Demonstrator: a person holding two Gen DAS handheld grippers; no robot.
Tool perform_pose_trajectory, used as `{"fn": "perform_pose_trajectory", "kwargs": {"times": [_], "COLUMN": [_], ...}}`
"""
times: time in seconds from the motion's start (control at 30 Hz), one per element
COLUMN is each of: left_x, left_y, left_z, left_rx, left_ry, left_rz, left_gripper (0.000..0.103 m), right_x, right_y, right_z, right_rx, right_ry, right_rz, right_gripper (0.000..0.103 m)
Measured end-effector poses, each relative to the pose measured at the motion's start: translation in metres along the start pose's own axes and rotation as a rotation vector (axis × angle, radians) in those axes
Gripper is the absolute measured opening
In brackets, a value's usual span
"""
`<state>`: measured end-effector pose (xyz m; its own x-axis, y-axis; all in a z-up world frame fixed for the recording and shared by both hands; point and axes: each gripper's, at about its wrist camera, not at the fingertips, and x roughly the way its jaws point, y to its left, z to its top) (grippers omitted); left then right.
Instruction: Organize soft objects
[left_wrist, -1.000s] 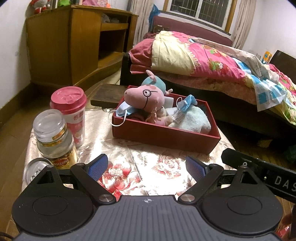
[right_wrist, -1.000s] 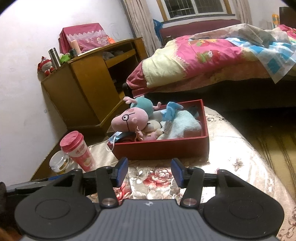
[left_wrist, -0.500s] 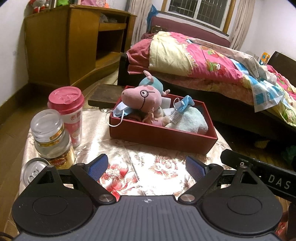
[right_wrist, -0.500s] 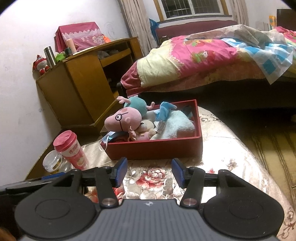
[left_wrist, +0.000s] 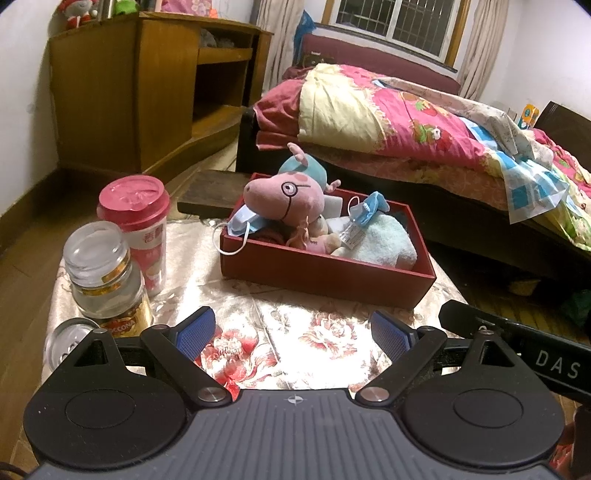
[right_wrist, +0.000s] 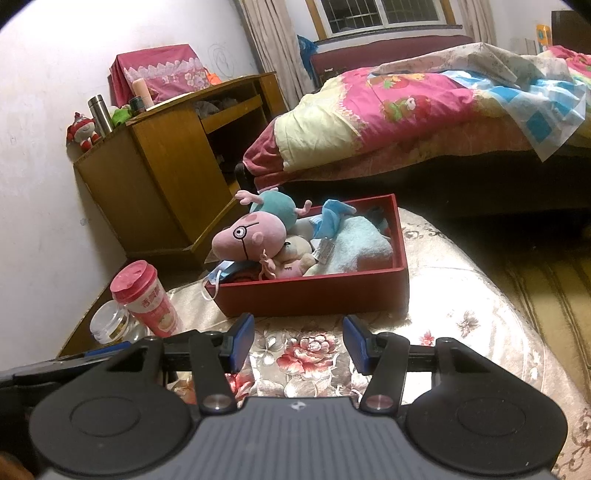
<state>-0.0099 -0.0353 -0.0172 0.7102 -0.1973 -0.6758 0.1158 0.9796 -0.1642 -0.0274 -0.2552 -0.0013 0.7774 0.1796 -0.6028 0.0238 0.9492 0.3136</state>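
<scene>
A red box stands on a small table with a floral cloth. In it lie a pink pig plush, a light blue towel, a blue face mask hanging over the left rim, and a small blue soft item. My left gripper is open and empty, held back from the box above the cloth. My right gripper is open and empty, also short of the box.
A pink-lidded cup, a glass jar and a can top stand at the table's left. A wooden cabinet is behind on the left, a bed with a pink quilt on the right.
Both grippers have drawn back a little from the box and stayed open. The soft items in the box have not moved.
</scene>
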Motion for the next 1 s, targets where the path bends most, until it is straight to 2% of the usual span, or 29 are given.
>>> {"fn": "perform_pose_trajectory", "kwargs": {"times": [0.1, 0.23, 0.47, 0.63, 0.73, 0.87, 0.97, 1.0], "left_x": [0.000, 0.002, -0.002, -0.002, -0.002, -0.003, -0.001, 0.001], "left_y": [0.001, 0.001, 0.000, 0.005, 0.008, 0.009, 0.005, 0.004], "left_z": [-0.001, -0.001, -0.001, 0.000, -0.001, 0.000, -0.001, -0.002], "left_rx": [0.000, 0.003, 0.024, 0.031, 0.033, 0.034, 0.056, 0.067], "left_ry": [-0.007, -0.009, -0.050, -0.064, -0.098, -0.108, -0.071, -0.052], "left_rz": [0.001, 0.027, 0.050, -0.010, -0.001, 0.001, -0.007, 0.011], "left_gripper": [0.090, 0.097, 0.097, 0.097, 0.097, 0.097, 0.097, 0.097], "right_x": [0.000, 0.000, 0.000, -0.004, -0.007, 0.004, 0.018, 0.021], "right_y": [-0.001, -0.001, 0.000, -0.004, -0.009, -0.018, -0.021, -0.022], "right_z": [0.000, -0.001, -0.001, 0.001, 0.004, 0.001, -0.006, -0.009], "right_rx": [0.004, 0.007, 0.008, 0.034, 0.034, 0.039, -0.003, -0.016], "right_ry": [0.001, 0.000, -0.009, -0.046, -0.077, -0.040, 0.031, 0.050], "right_rz": [0.001, 0.003, 0.000, 0.009, -0.029, -0.076, -0.114, -0.126], "right_gripper": [0.029, 0.029, 0.032, 0.033, 0.037, 0.040, 0.041, 0.045]}}
